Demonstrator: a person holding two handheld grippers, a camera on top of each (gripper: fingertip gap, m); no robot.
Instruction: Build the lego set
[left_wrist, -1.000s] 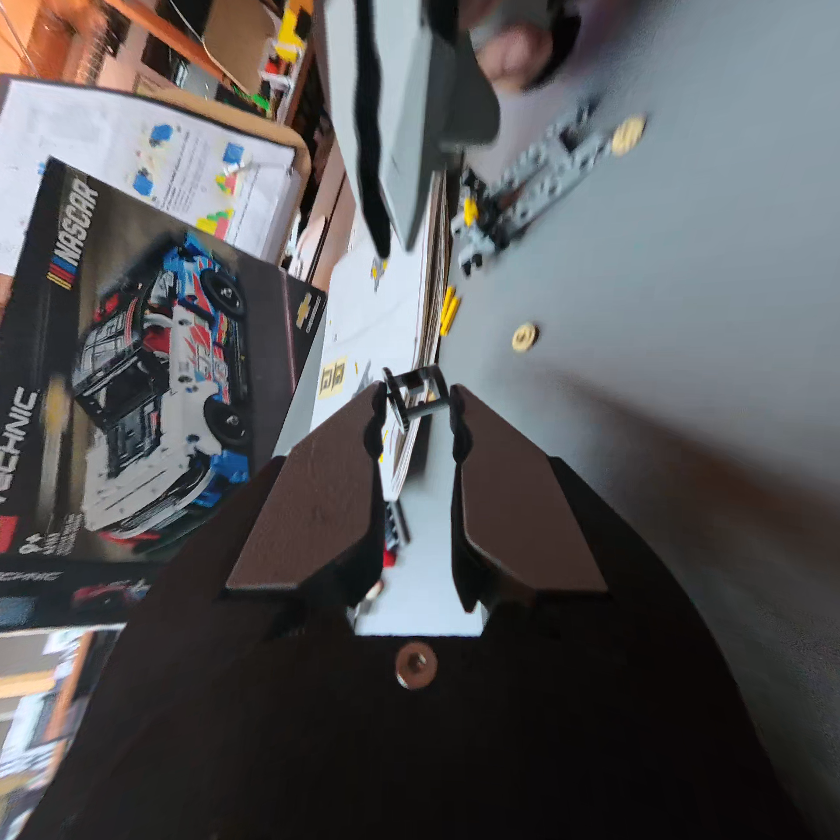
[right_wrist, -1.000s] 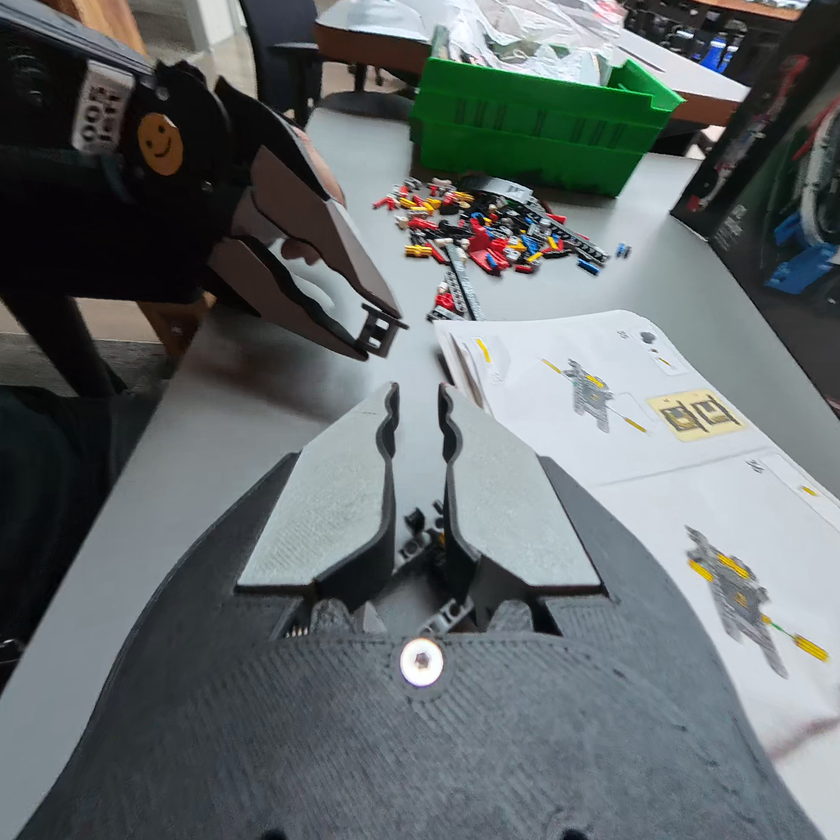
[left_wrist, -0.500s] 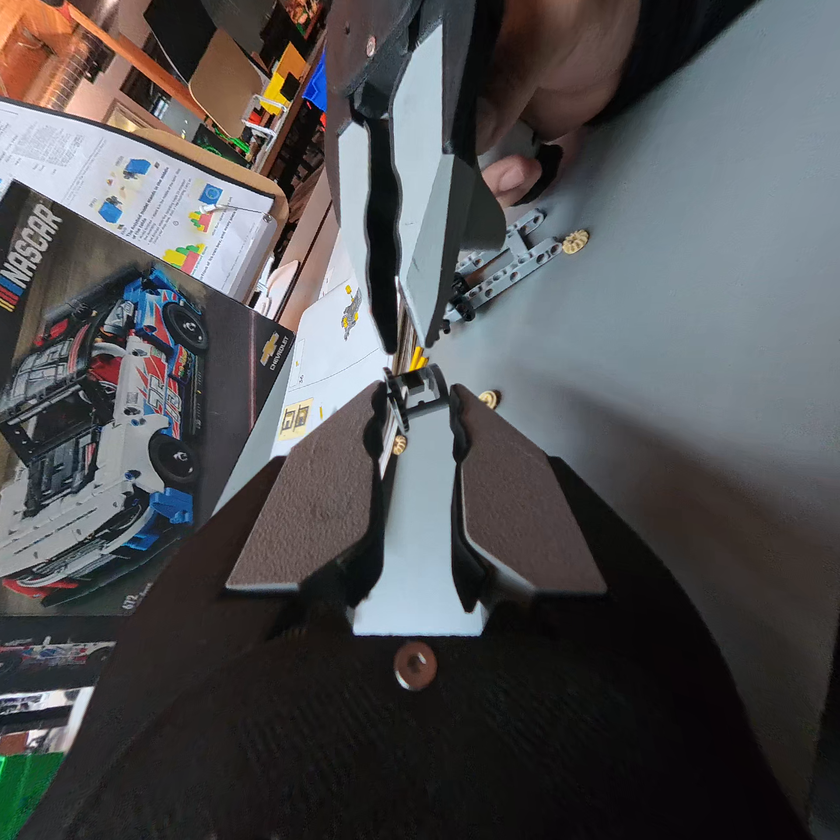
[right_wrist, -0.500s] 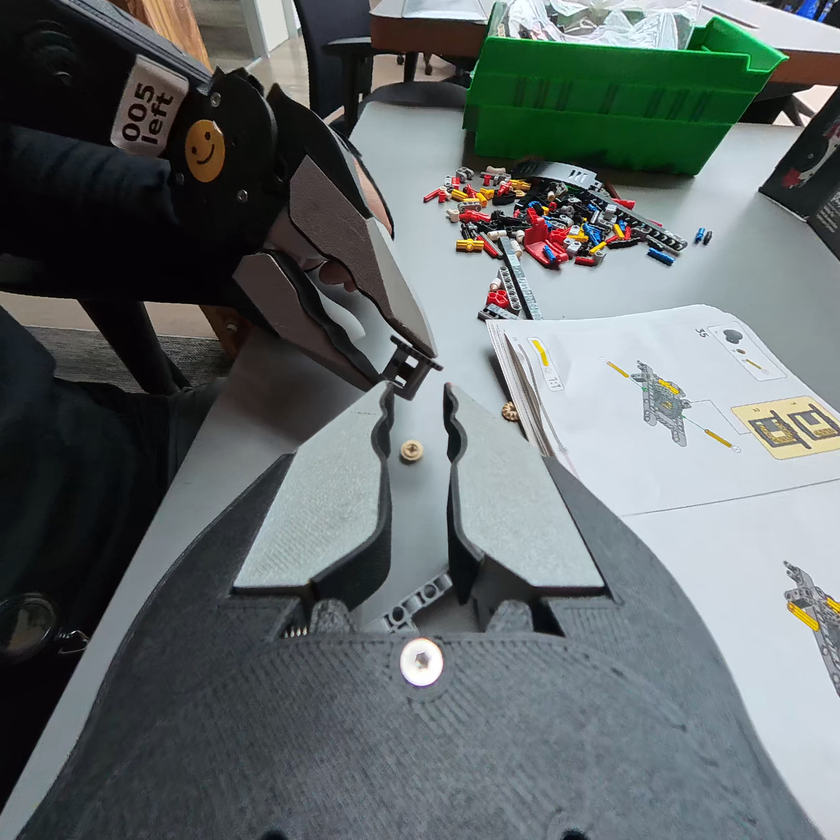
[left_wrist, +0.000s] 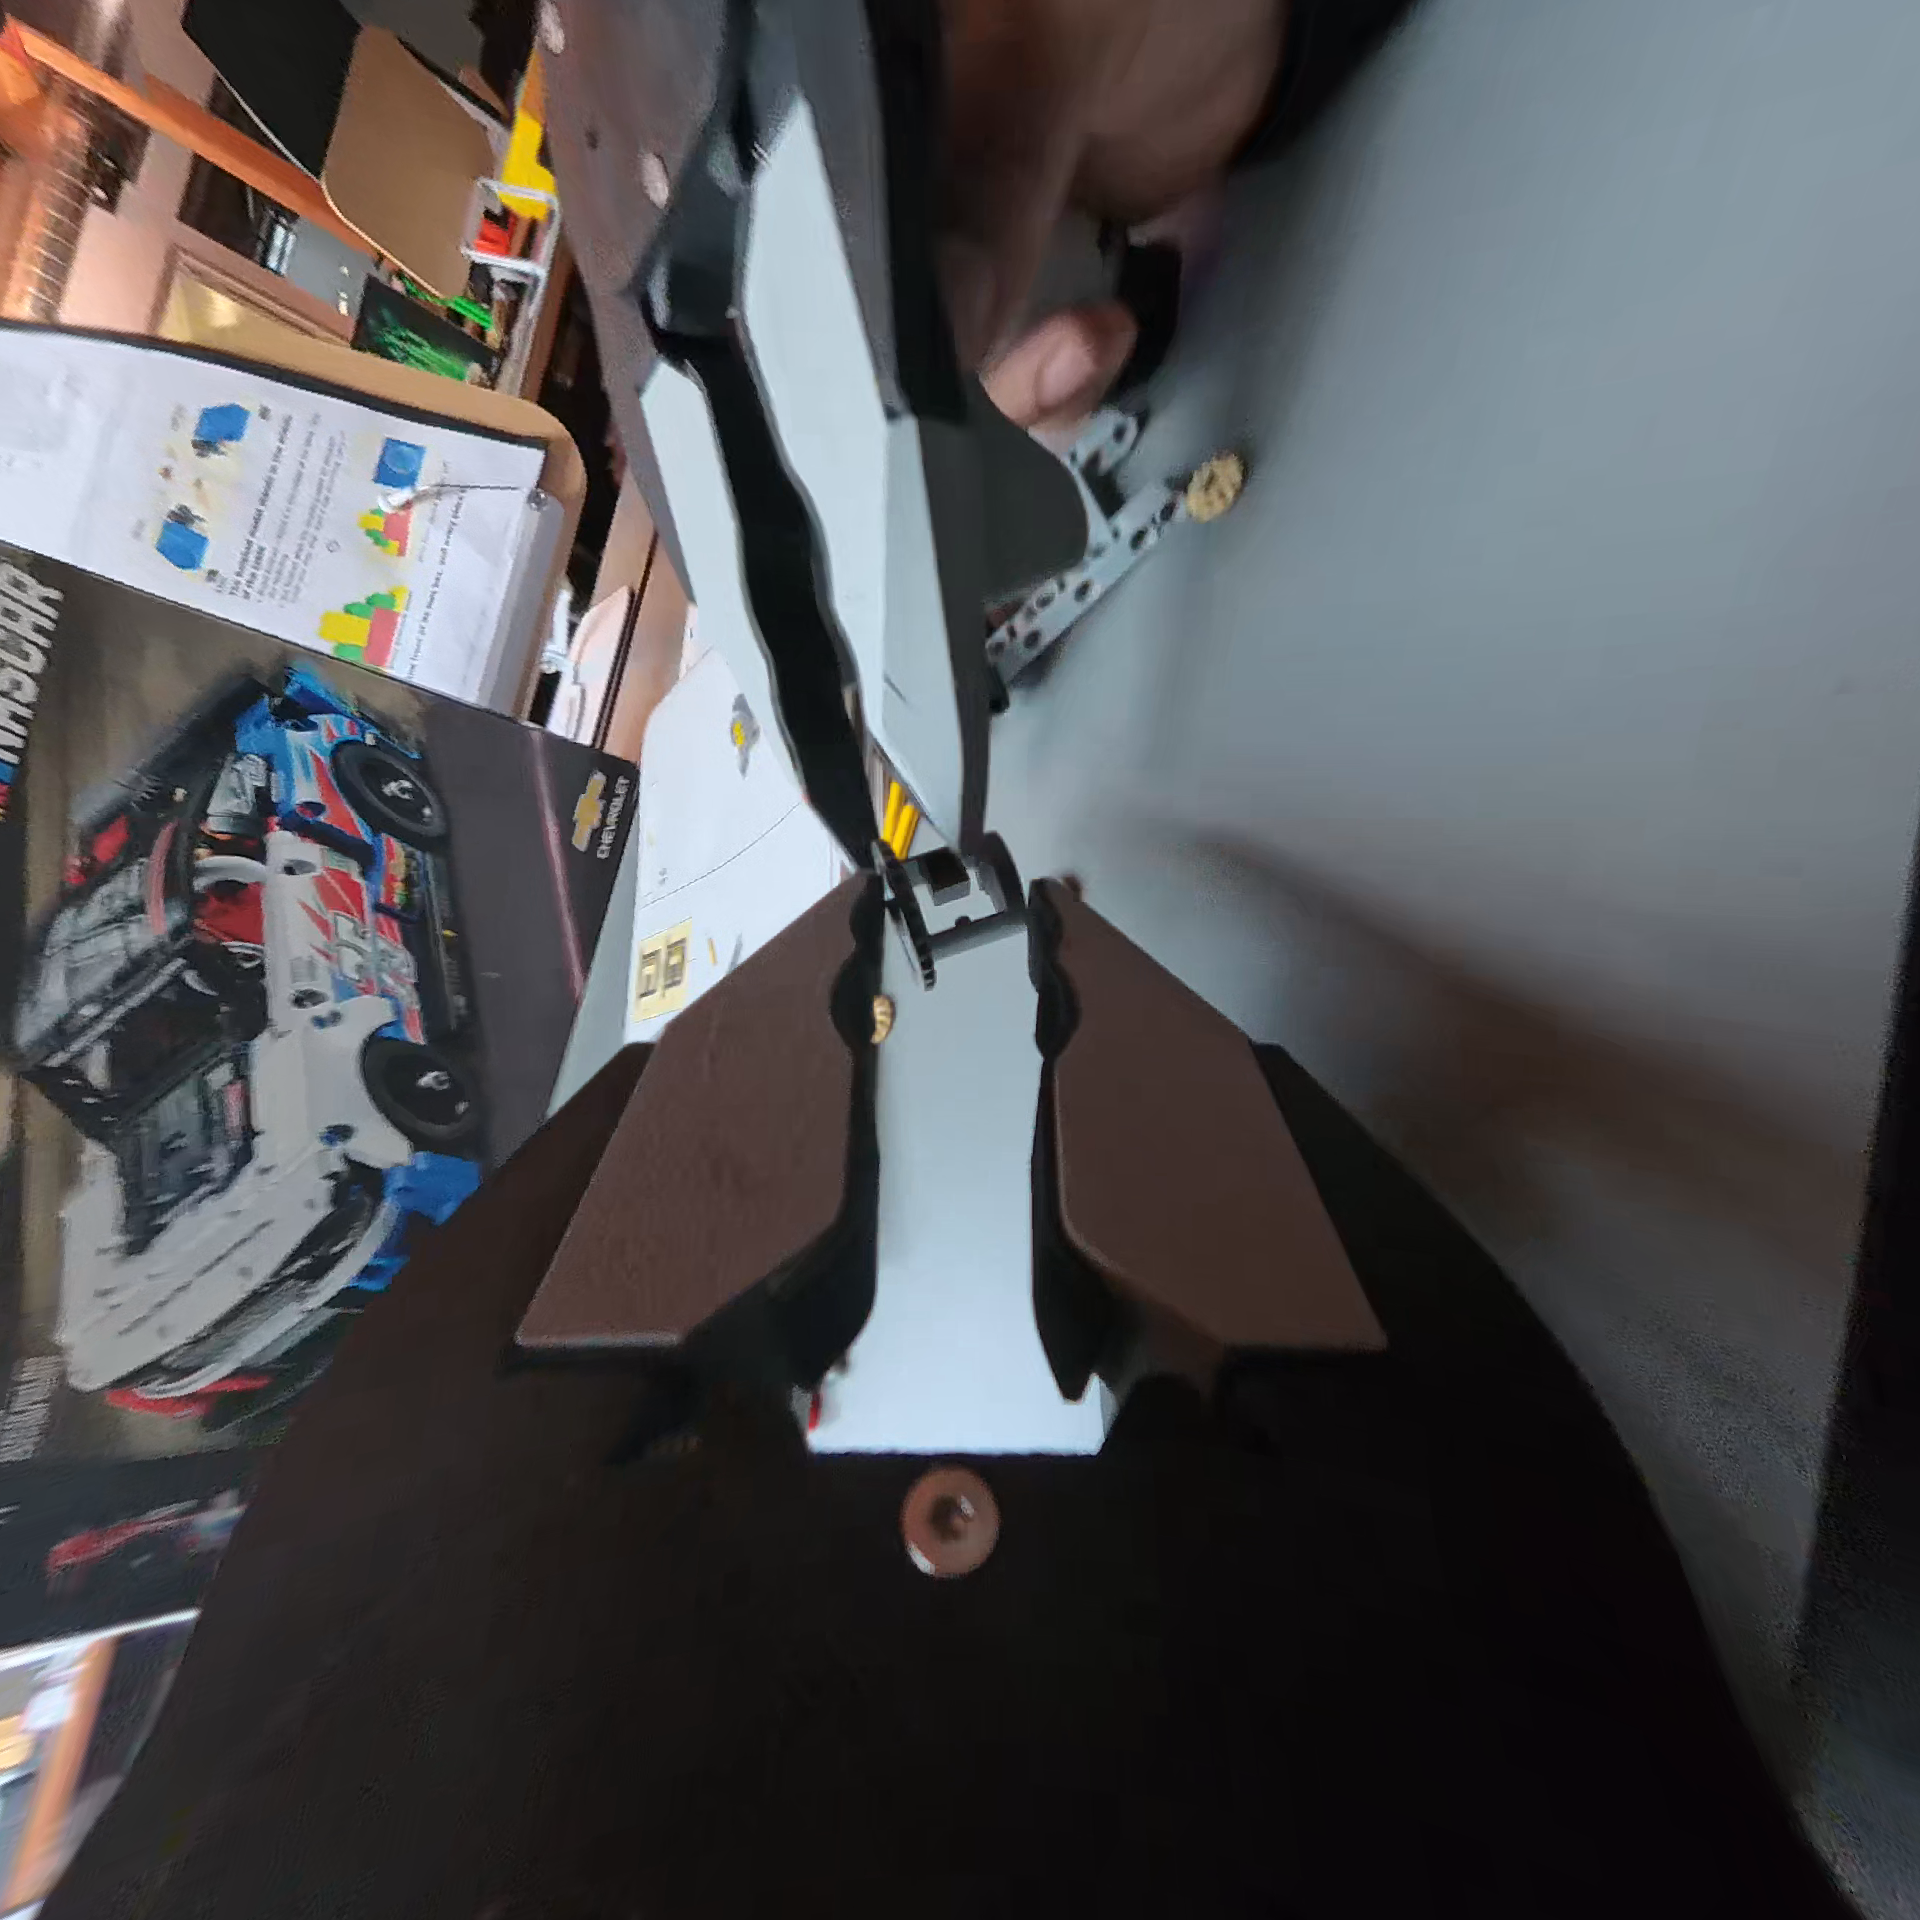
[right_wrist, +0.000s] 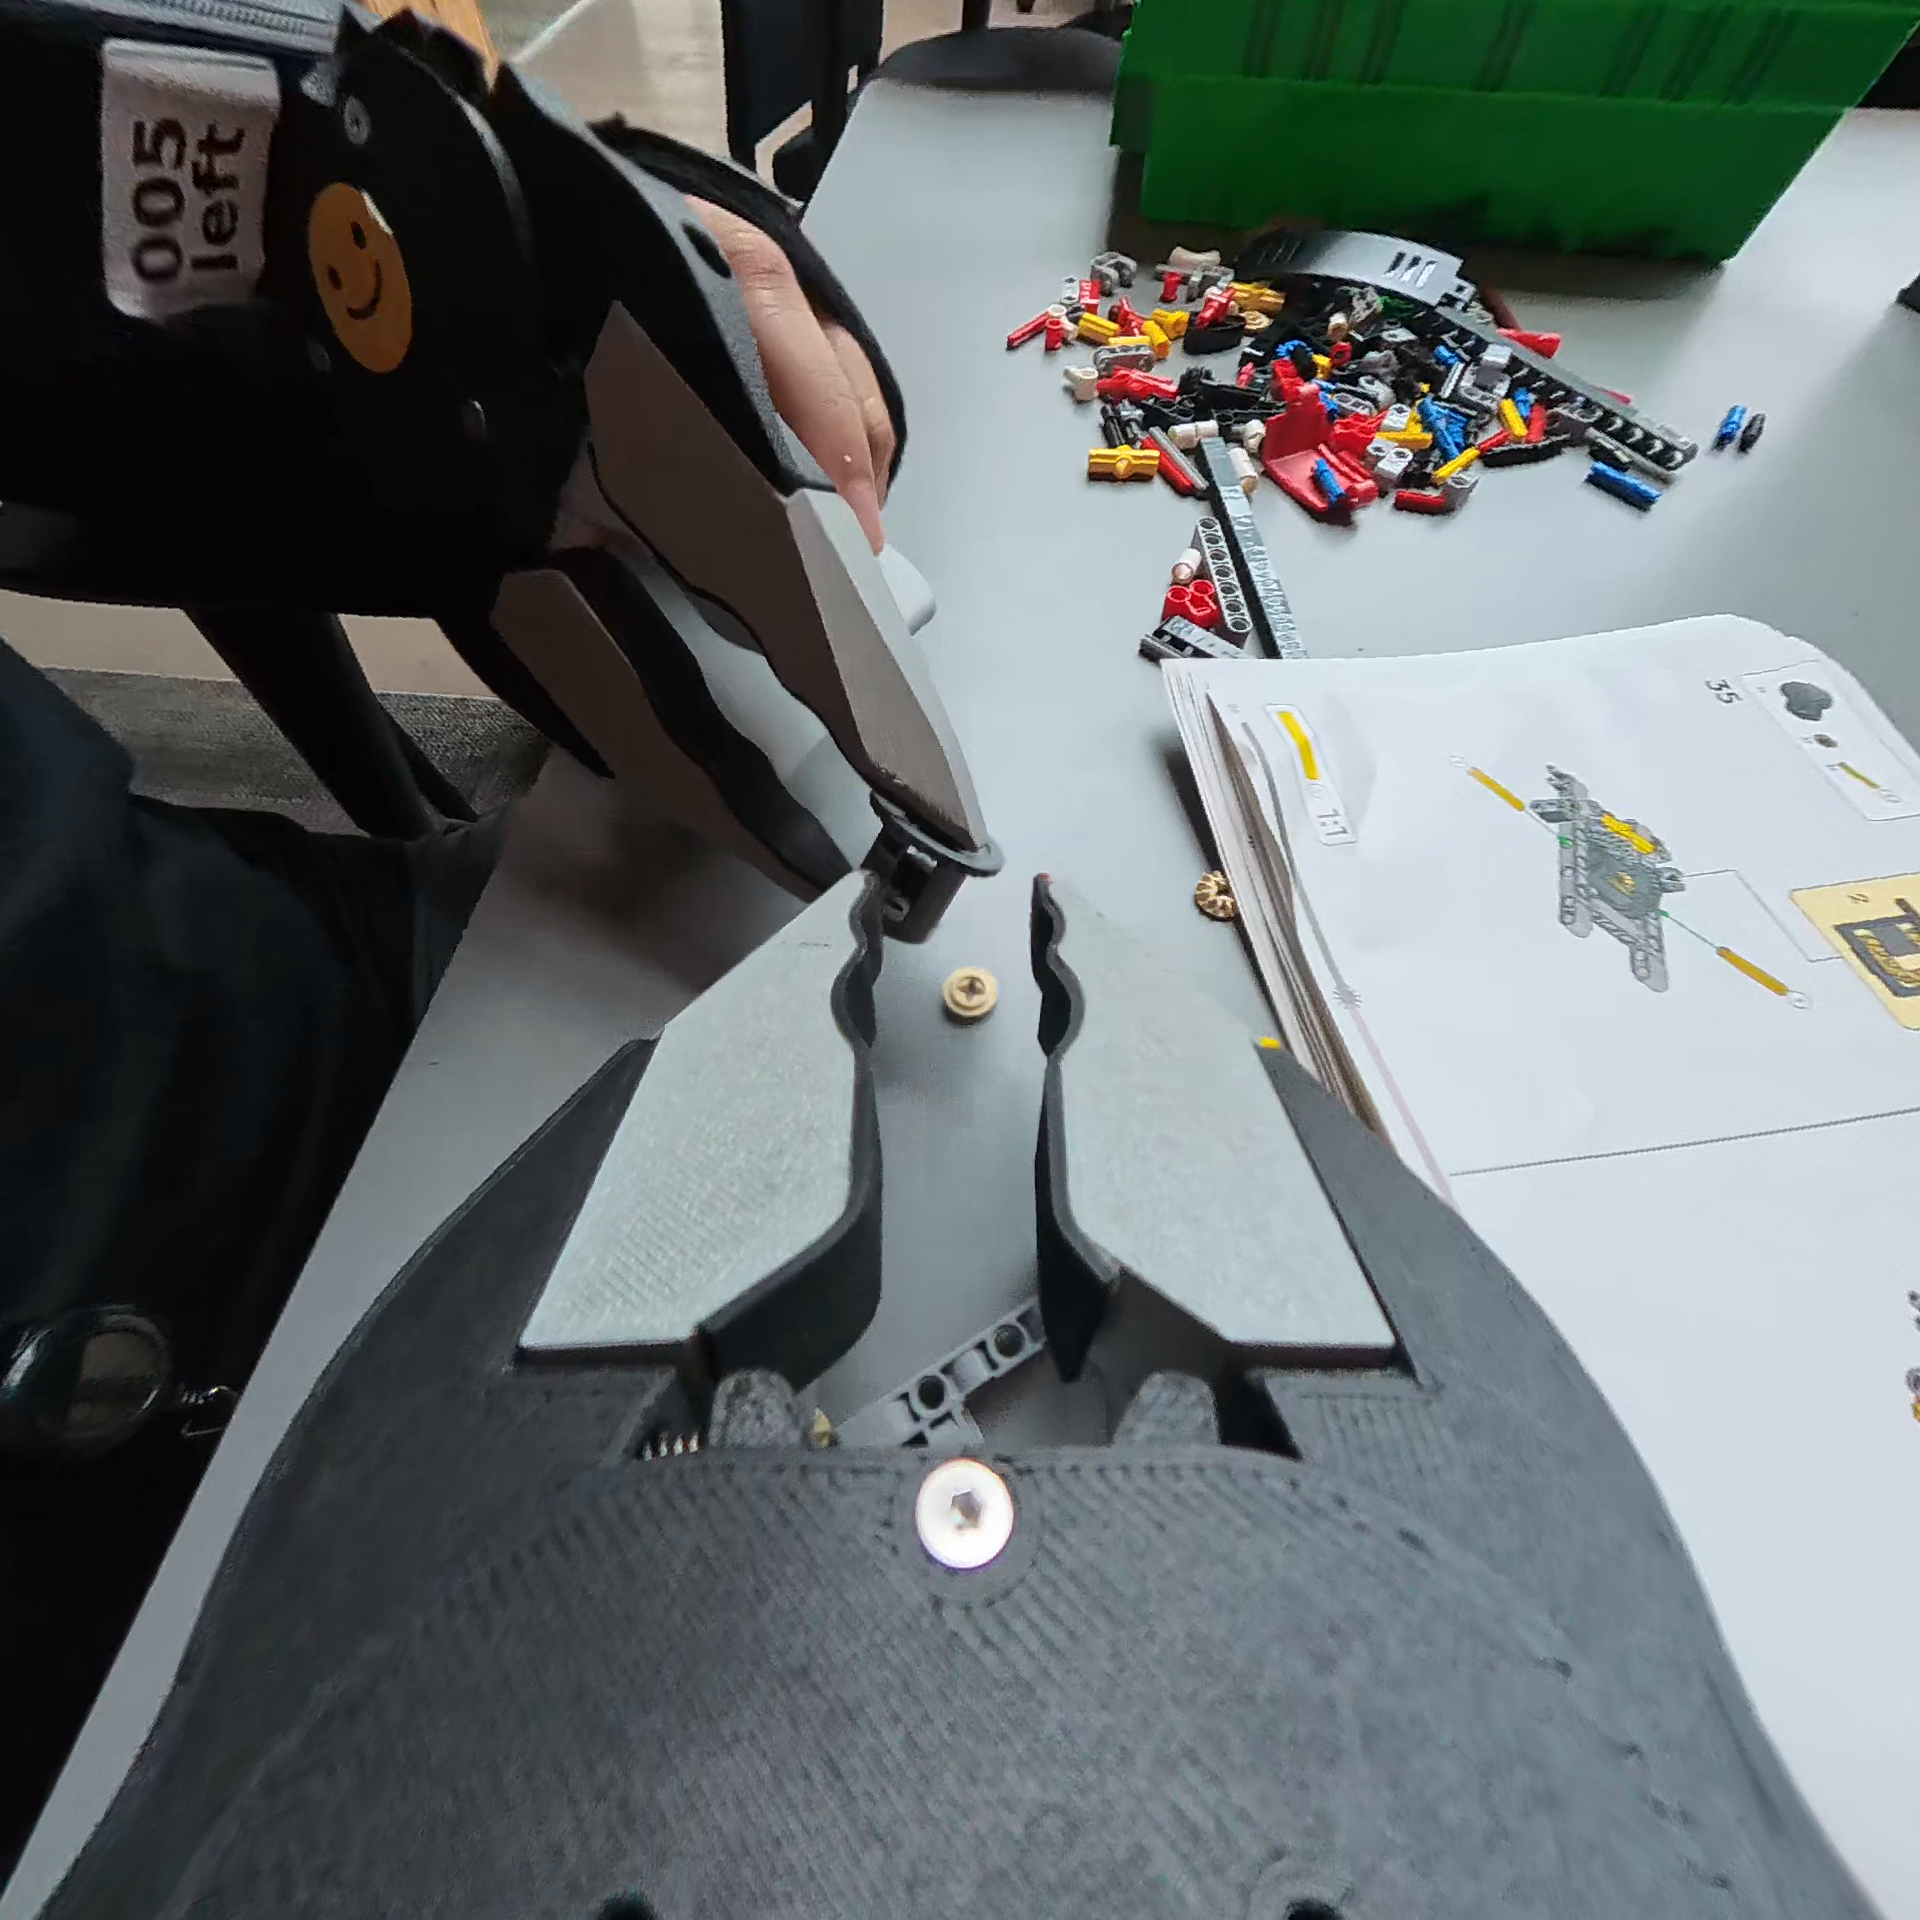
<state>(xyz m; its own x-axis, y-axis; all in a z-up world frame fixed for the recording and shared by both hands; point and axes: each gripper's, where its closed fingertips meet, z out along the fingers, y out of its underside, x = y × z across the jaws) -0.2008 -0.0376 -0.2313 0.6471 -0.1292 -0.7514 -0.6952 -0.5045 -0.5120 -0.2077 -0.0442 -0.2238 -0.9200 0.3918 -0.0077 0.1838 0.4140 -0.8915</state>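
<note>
Lego piece (right_wrist: 928, 883): small dark frame-shaped part, pinched at the tips of the left tool; held above the grey bench (right_wrist: 997, 343), just beside the left fingertip of the right tool
Left tool (left_wrist: 956, 914): brown fingers closed on the lego piece; in the right wrist view it reaches in from the left, tilted down toward the bench
Left hand (right_wrist: 821, 364): wrapped round the left tool's handle; one finger points down behind the tool
Right tool (right_wrist: 956, 914): grey fingers parted with nothing between them; tips right at the held piece; in the left wrist view it comes in from above (left_wrist: 914, 831)
Tan round part (right_wrist: 971, 994): lies flat on the bench, seen in the gap between the right tool's fingers
Tan gear (right_wrist: 1212, 894): on the bench, touching the edge of the booklet
Instruction booklet (right_wrist: 1558, 935): open on the bench, right of the tools
Loose parts pile (right_wrist: 1340, 416): mixed colours; beyond the booklet, in front of the green bin (right_wrist: 1507, 125)
Grey beam assembly (left_wrist: 1101, 561): on the bench beneath the right tool
Set box (left_wrist: 260, 987): upright at the left in the left wrist view
</note>
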